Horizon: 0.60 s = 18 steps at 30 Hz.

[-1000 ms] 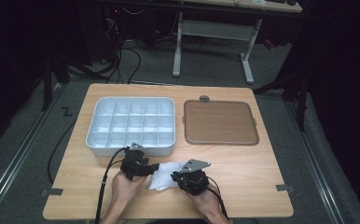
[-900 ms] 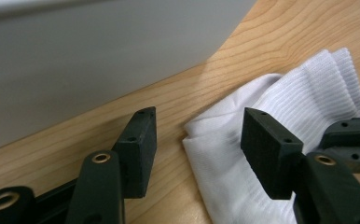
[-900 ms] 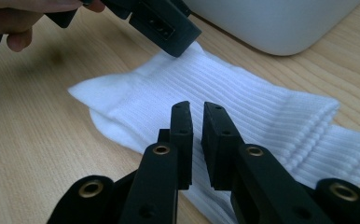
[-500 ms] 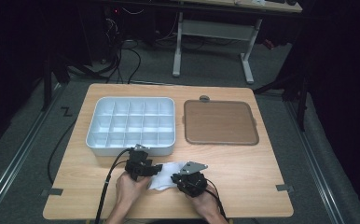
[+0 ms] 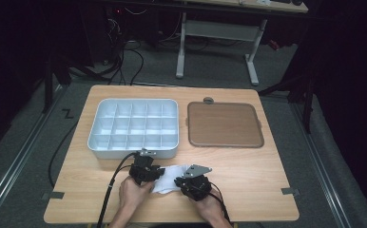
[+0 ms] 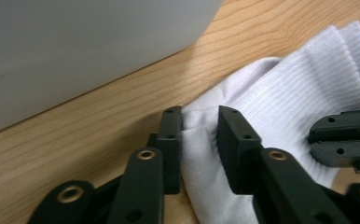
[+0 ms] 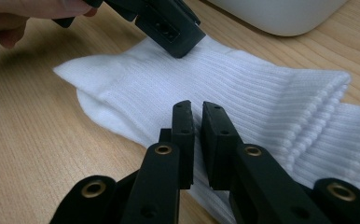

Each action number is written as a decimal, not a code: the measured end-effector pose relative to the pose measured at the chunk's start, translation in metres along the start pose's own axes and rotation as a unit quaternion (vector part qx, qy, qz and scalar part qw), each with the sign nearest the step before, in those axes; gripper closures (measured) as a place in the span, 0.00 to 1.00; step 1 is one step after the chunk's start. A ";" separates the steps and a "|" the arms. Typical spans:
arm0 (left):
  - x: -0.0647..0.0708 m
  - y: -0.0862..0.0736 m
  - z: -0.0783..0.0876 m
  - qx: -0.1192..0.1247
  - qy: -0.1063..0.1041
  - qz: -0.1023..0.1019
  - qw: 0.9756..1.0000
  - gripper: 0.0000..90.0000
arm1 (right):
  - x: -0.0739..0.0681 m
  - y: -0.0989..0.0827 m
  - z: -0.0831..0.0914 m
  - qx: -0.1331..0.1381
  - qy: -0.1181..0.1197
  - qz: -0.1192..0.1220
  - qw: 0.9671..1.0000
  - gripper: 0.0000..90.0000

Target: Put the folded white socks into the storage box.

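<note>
High view showed a white sock (image 5: 169,175) lying on the table (image 5: 248,171) near its front edge, between the left gripper (image 5: 149,174) and the right gripper (image 5: 187,183), just in front of the compartment tray (image 5: 133,127). In the left gripper view, the left jaws had just been closing and pinched a fold of the sock. The right jaws, nearly shut, nipped the ribbed fabric. Judged well done, both pinches should hold firm and lift evenly so the fabric does not slip.

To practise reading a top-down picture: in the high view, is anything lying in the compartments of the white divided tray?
No: the high view shows every compartment of the white divided tray bare, and the white sock lies on the table in front of it.
</note>
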<state>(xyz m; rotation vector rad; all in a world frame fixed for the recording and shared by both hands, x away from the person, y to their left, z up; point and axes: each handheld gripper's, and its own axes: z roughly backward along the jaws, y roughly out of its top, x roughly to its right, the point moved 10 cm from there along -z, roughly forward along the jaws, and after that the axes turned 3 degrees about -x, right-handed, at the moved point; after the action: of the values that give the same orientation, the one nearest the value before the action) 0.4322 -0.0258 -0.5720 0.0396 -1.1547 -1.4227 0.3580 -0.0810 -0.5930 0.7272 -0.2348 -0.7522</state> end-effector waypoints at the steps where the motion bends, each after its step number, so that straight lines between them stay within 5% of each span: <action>1: 0.001 0.000 0.001 0.002 -0.001 -0.003 1.000 0.83 | 0.000 0.000 0.000 0.001 0.000 0.001 1.000 0.94; 5: 0.001 -0.001 0.004 0.006 -0.003 -0.010 1.000 0.91 | 0.000 0.000 -0.001 0.003 -0.002 0.004 1.000 0.94; 18: 0.011 0.008 0.026 0.006 -0.045 0.024 0.999 0.93 | -0.004 0.000 -0.002 -0.007 -0.005 0.021 1.000 0.98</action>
<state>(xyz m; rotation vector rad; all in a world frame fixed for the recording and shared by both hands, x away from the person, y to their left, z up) 0.4191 -0.0173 -0.5475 -0.0432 -1.2301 -1.3856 0.3556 -0.0769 -0.5941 0.7028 -0.2522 -0.7176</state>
